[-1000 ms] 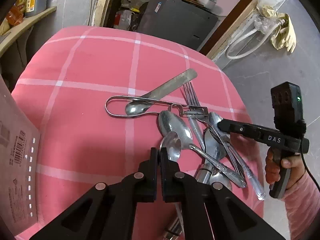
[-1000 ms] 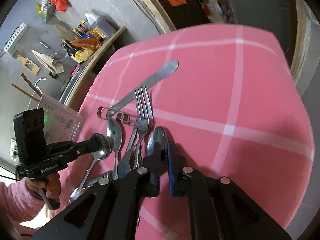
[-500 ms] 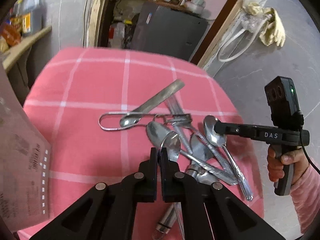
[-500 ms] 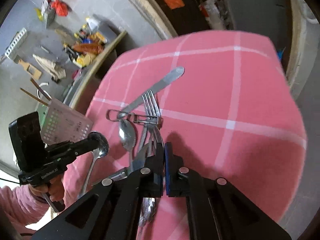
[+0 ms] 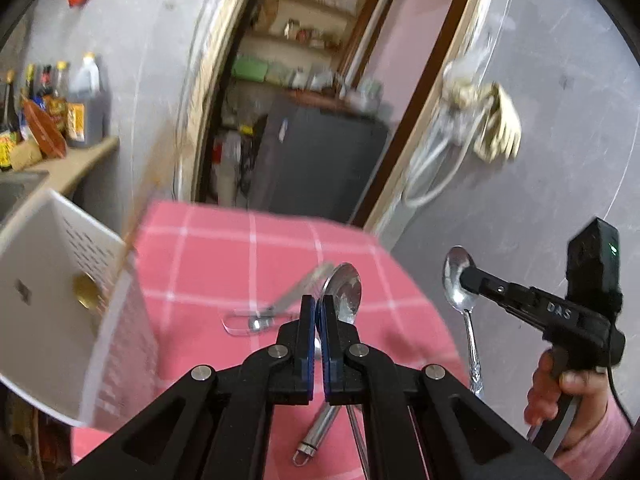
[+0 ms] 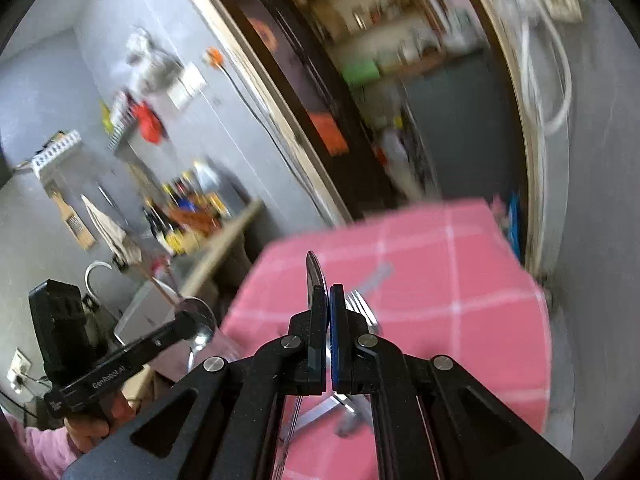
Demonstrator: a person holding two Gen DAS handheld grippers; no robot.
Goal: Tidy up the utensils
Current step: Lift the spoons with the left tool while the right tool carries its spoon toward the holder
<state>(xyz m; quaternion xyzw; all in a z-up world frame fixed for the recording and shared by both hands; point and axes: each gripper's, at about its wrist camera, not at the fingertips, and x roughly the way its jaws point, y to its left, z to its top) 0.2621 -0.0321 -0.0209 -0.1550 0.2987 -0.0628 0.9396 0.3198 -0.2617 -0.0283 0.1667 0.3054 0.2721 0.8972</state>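
We see the left gripper (image 5: 319,314) clamped on a spoon (image 5: 345,294), bowl up, handle hanging down; the right gripper (image 6: 329,306) (also closed) grips another spoon (image 5: 460,282) likewise; the tongs' (image 5: 256,320) opening we cannot tell.

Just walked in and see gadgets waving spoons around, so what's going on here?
A person is sorting cutlery with a handheld gripper in each hand. The left gripper is shut on one spoon and the right gripper on another spoon, both held above the pink checked tablecloth. A fork and other utensils lie on it; a white perforated basket stands at the left.
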